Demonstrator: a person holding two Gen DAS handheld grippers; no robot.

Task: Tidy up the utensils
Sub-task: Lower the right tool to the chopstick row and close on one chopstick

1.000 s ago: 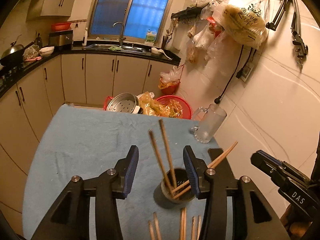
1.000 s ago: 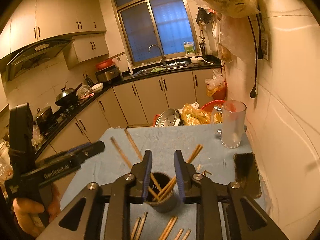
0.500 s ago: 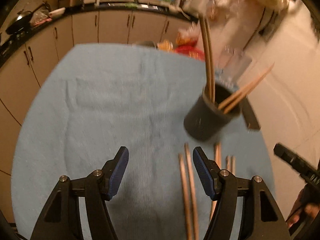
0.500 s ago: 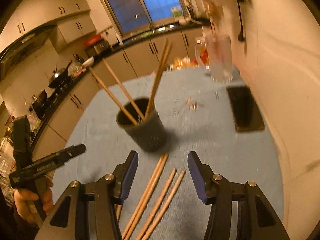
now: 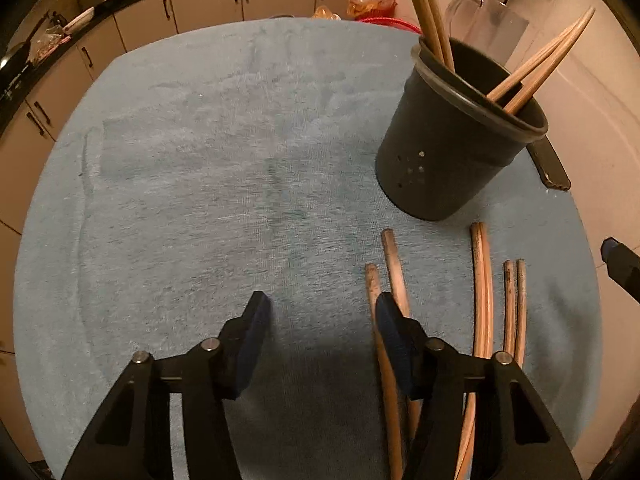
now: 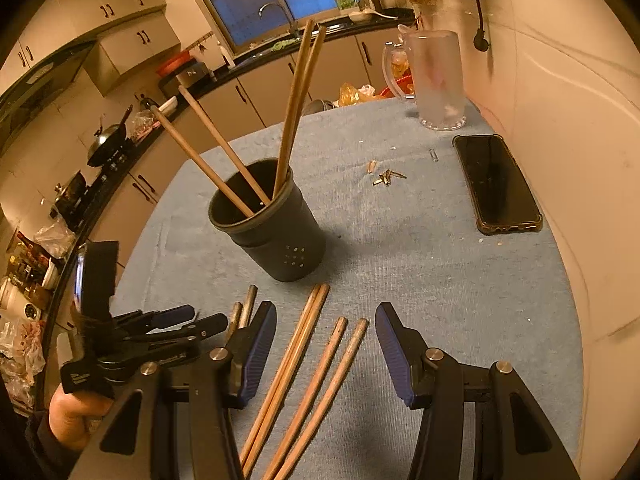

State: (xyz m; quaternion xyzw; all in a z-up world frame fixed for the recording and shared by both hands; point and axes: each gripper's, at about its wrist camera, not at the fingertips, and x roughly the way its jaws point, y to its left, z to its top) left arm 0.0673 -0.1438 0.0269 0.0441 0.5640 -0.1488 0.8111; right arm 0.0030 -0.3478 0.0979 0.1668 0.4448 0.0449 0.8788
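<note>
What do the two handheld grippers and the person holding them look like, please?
Both the left gripper and the right gripper have matte black angular arms with silver pivot screws and ribbed blue pads. White lettering marks the left gripper's body. A dark sleeve covers the wrist.

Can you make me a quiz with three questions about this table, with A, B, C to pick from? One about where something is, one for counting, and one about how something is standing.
1. Where is the phone?
A) on the floor
B) flat on the blue cloth, by the wall
C) on the kitchen counter

2. How many chopsticks stand in the dark cup?
A) two
B) four
C) seven

3. How is the dark cup standing?
A) upright
B) tipped over
C) upside down

Answers:
1 B: it lies on the cloth near the glass mug.
2 B: two lean left and two rise steeply.
3 A: its open mouth faces up.
</note>
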